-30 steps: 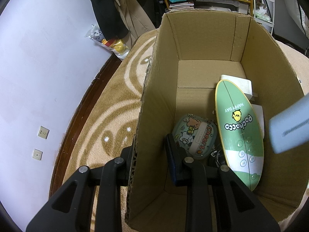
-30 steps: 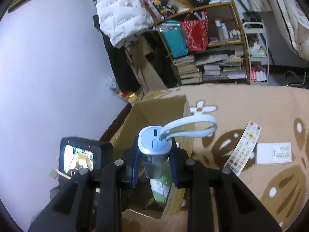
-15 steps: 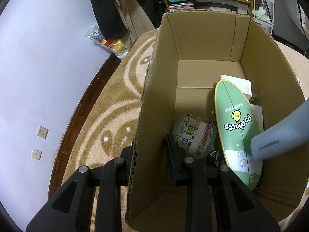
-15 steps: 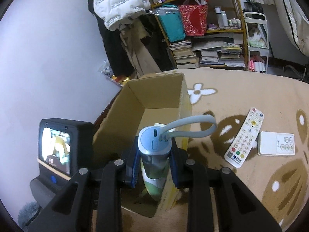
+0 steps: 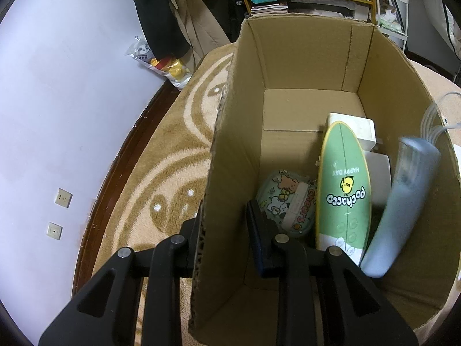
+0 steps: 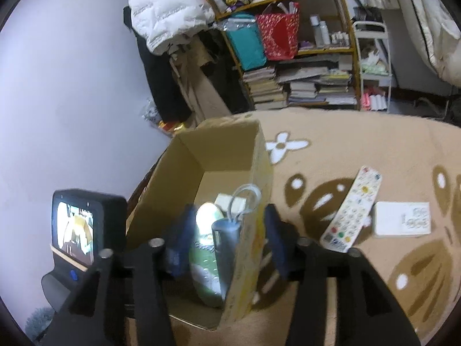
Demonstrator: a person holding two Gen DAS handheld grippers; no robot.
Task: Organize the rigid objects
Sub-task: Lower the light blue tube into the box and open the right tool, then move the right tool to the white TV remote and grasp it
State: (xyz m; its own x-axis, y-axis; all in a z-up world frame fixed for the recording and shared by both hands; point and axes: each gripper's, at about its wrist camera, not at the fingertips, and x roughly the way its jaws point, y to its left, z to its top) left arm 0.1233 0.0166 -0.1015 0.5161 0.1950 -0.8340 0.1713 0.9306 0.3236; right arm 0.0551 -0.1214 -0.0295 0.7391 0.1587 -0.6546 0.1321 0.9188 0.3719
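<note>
An open cardboard box stands on the rug. My left gripper is shut on its left wall, one finger outside and one inside. Inside lie a green Pochacco board, a round cartoon tin and a white block. A blue-grey bottle with a loop strap leans against the right wall, free of any grip. In the right wrist view my right gripper hangs open above the box, its fingers wide apart on either side of the bottle.
On the rug to the right of the box lie a white remote control and a flat white device. The left gripper's camera unit sits at the box's left. Shelves with books and hanging coats stand behind; a wall is at the left.
My right gripper carried the bottle down into the box, then opened and let it go. The bottle now leans on the right wall. The left gripper has stayed put.
</note>
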